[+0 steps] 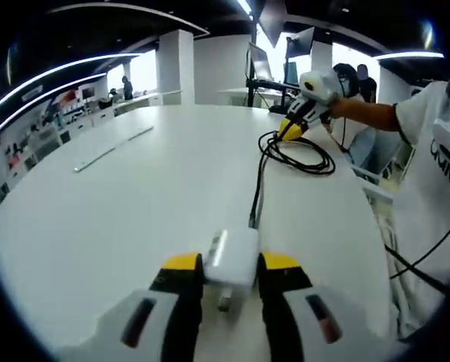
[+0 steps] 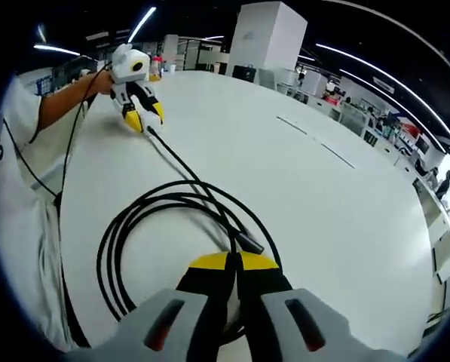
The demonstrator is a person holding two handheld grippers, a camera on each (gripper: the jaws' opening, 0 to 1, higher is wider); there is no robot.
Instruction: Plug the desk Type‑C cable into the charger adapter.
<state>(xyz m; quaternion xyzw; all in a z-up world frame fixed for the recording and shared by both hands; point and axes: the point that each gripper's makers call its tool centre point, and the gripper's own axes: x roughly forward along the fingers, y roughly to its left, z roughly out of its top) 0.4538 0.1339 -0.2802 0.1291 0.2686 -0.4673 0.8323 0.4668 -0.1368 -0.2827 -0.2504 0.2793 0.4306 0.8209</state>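
My left gripper (image 1: 231,265) is shut on a white charger adapter (image 1: 234,255), held low over the white table (image 1: 134,211). A black cable (image 1: 256,188) leaves the adapter's far side and runs to a loose coil (image 1: 298,157). My right gripper (image 1: 291,130) comes in from the right, tips down at that coil. In the right gripper view, my right gripper (image 2: 234,262) has its yellow-tipped jaws together on the cable coil (image 2: 127,226). A thicker black plug (image 2: 249,243) lies just past the tips. The cable (image 2: 181,164) stretches away to the left gripper (image 2: 143,115); whether it is plugged into the adapter I cannot tell.
A person's arm (image 1: 364,113) and white shirt (image 1: 428,181) stand along the table's edge, with a thin black lead (image 1: 424,253) hanging beside them. Two flat strips (image 1: 108,151) lie on the far side of the table. Desks and a white pillar (image 1: 178,64) stand behind.
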